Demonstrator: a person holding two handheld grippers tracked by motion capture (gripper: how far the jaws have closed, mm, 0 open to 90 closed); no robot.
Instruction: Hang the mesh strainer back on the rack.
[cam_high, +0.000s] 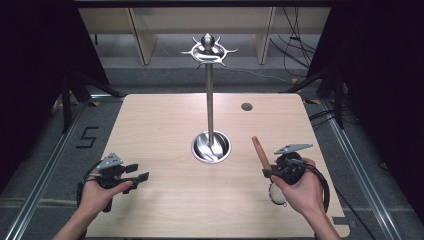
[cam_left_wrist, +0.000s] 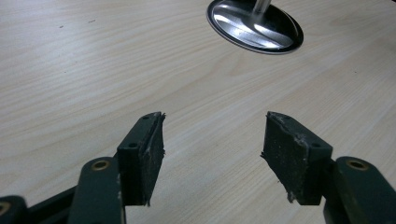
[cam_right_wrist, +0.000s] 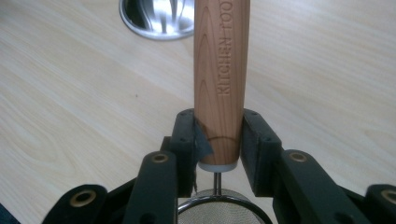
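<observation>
A small strainer with a wooden handle (cam_right_wrist: 219, 70) marked "KITCHEN TOOL" and a round wire-mesh bowl (cam_right_wrist: 224, 210) is clamped in my right gripper (cam_right_wrist: 219, 140). Its pads press both sides of the handle near the metal neck. In the high view the handle (cam_high: 260, 151) slants up and away from the right gripper (cam_high: 272, 172), and the mesh ring (cam_high: 278, 195) hangs below the hand at the table's right front. My left gripper (cam_left_wrist: 212, 154) stands open over bare wood with nothing between its jaws; it is at the left front (cam_high: 132, 177).
A tall metal utensil stand rises from a round shiny base (cam_high: 211, 147) at the table's middle, with hooked arms at its top (cam_high: 208, 50). The base (cam_left_wrist: 254, 25) lies ahead of the left gripper. A dark round grommet (cam_high: 246, 106) sits far right. The wooden tabletop (cam_high: 165, 130) has open room.
</observation>
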